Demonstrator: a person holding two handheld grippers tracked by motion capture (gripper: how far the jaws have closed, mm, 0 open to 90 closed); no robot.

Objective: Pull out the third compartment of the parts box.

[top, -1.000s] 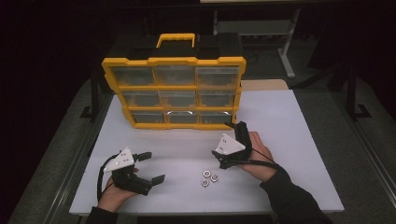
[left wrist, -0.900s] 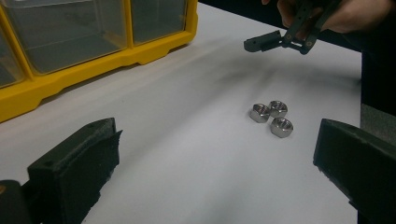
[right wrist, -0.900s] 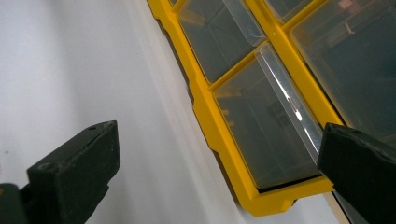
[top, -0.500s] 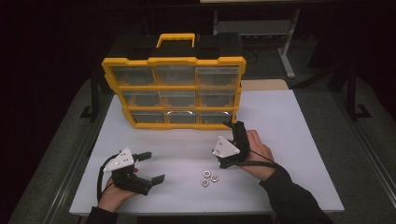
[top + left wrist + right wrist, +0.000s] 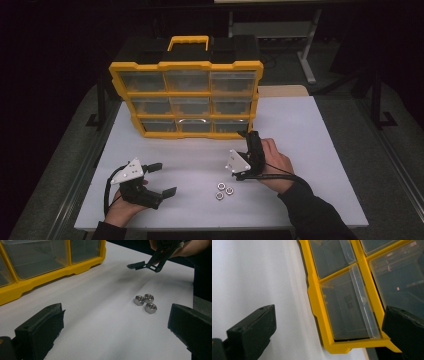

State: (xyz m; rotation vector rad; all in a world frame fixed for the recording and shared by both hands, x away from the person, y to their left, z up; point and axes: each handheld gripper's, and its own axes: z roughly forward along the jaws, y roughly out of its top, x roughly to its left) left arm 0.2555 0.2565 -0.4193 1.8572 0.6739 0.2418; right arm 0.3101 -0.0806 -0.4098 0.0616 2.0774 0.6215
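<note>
— On the white table [image 5: 310, 130], between the 2 hands, what lies there?

— 3 metal nuts [image 5: 223, 190], bunched so that they touch or nearly touch, near the front edge. The left gripper view shows the same nuts [image 5: 145, 303] ahead of its jaws and a little to the right, none of them held.

— How does the left gripper [image 5: 157, 178] stand?

— It rests low at the front left of the table, in the person's left hand [image 5: 122, 207], pointing toward the nuts. Its 2 jaws are spread wide with nothing between them. The nuts lie well apart from it, off to its right in the high view.

— And the right gripper [image 5: 246, 154]?

— The right hand [image 5: 274, 162] holds it just behind the nuts, tipped on its side, pointing at the yellow organizer box [image 5: 186, 98]. In the right gripper view its jaws are also spread wide and empty, with the box [image 5: 319, 307] and its clear drawers between them, farther off. From the left gripper view, that right gripper [image 5: 140, 265] hangs above the table beyond the nuts, not touching them.

— Where is the box?

— At the back of the table, standing upright with its handle on top, 3 rows of 3 clear drawers facing the person. I cannot tell what the drawers hold.
</note>
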